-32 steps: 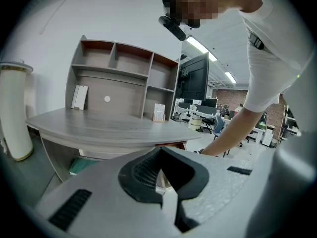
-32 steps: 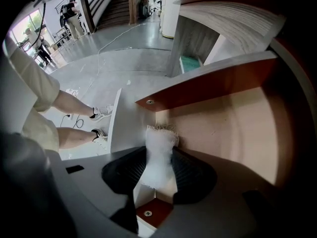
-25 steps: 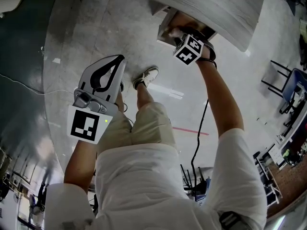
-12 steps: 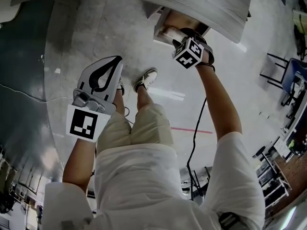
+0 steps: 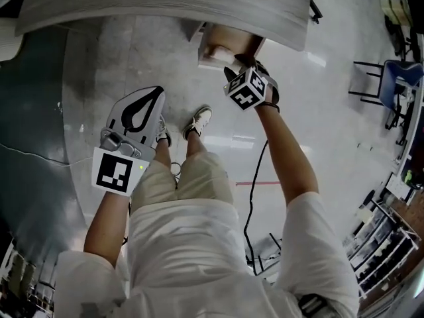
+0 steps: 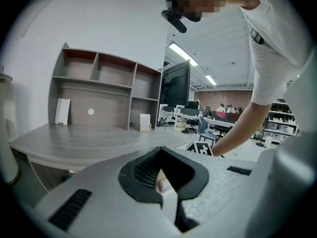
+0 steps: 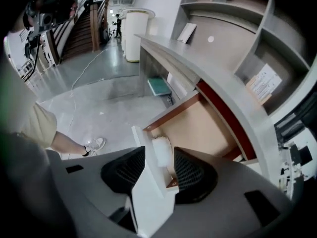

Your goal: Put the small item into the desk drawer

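**Inside the open drawer: small item seen between the right gripper's spread fingers**

Between the ribbed black pads of the right gripper, which stood apart and were closing, two things were seen: the drawer's white front panel and the small item, a pale, fuzzy piece. The small item was found lying inside the drawer, against the inner face of the front panel. It was level with the fingertips and just beside the pad on the drawer's side. Contact with that pad could not be made out, and no squeeze on the item was shown. The front panel was straddled, with one finger outside it and the other over the drawer's interior. The drawer was seen drawn out from beneath the grey desk.

In the head view, the right gripper was held at the drawer's front. The left gripper was held well apart from it, lower and to the left, above the floor and near the person's shoe. Its fingers were pressed together at the tips, and nothing was gripped between them.
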Tool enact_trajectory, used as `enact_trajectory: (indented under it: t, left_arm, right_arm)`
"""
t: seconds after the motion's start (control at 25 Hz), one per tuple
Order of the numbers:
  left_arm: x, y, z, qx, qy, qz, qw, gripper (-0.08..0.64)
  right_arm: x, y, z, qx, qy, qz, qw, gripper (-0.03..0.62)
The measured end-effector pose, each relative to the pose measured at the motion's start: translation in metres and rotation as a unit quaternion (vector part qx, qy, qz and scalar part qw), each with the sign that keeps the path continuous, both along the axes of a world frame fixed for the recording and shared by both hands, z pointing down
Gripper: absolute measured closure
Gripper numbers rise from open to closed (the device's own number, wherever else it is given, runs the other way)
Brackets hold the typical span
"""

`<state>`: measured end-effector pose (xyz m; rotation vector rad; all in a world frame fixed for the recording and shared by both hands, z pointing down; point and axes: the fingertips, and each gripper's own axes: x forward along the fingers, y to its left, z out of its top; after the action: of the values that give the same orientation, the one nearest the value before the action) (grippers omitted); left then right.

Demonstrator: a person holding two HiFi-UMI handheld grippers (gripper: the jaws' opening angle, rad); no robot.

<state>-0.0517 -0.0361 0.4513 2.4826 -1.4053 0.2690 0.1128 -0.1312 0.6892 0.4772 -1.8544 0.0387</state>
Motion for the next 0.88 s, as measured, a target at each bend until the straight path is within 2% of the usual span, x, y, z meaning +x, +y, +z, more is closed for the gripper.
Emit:
enact_trajectory:
  t: [0.24, 0.44, 0.68, 0.88]
  left_arm:
    - [0.000, 0.006, -0.038, 0.025, 0.000, 0.019, 0.9995, 0.554]
    - [-0.003, 0.013, -0.069, 0.047, -0.006, 0.030, 0.9984, 0.554]
    - [-0.002, 0.017, -0.107, 0.078, -0.013, 0.049, 0.9957, 0.553]
    - [-0.001, 0.020, -0.140, 0.107, -0.022, 0.056, 0.9924, 0.552]
  right_arm:
    - [-0.005, 0.023, -0.052, 0.004, -0.053, 0.066, 0.996, 0.441]
    - [-0.003, 0.034, -0.101, 0.024, -0.100, 0.133, 0.986, 0.501]
    - [0.009, 0.042, -0.164, 0.054, -0.170, 0.212, 0.961, 0.572]
    - [0.024, 0.045, -0.214, 0.070, -0.231, 0.269, 0.932, 0.592]
